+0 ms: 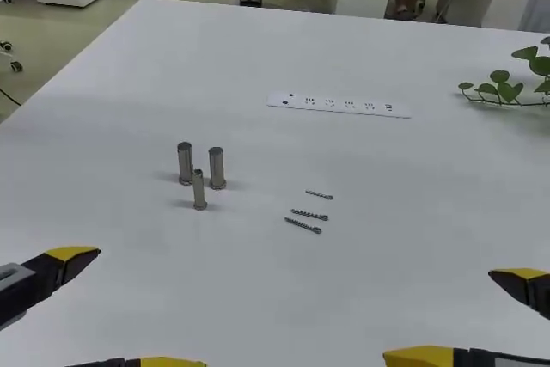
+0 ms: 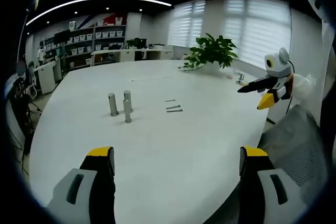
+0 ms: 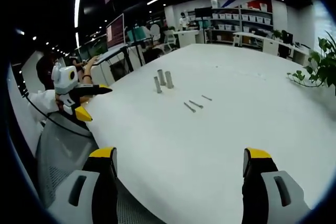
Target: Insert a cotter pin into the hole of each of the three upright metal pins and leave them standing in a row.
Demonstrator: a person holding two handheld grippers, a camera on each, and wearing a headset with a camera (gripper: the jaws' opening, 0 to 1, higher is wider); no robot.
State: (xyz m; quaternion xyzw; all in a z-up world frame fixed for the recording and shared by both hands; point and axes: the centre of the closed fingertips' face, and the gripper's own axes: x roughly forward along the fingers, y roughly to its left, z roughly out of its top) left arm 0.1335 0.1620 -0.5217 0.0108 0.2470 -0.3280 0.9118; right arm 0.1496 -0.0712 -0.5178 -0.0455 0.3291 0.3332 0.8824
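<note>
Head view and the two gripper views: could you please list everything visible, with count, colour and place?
upright cylindrical metal pins: 3, grey, standing in a tight cluster left of the table's centre
thin metal cotter pins: 3, silver, lying right of the upright pins
long power strip: 1, white, farther back on the table
leafy plant: 1, green, far right edge
broad table: 1, white, under everything
left gripper: 1, black with yellow tips, open, empty
right gripper: 1, same colours, open, empty

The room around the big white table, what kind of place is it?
Probably an office or workshop room, not a home: shelves of storage bins line the far wall, more desks stand beyond, and a power strip lies on the white table.
</note>
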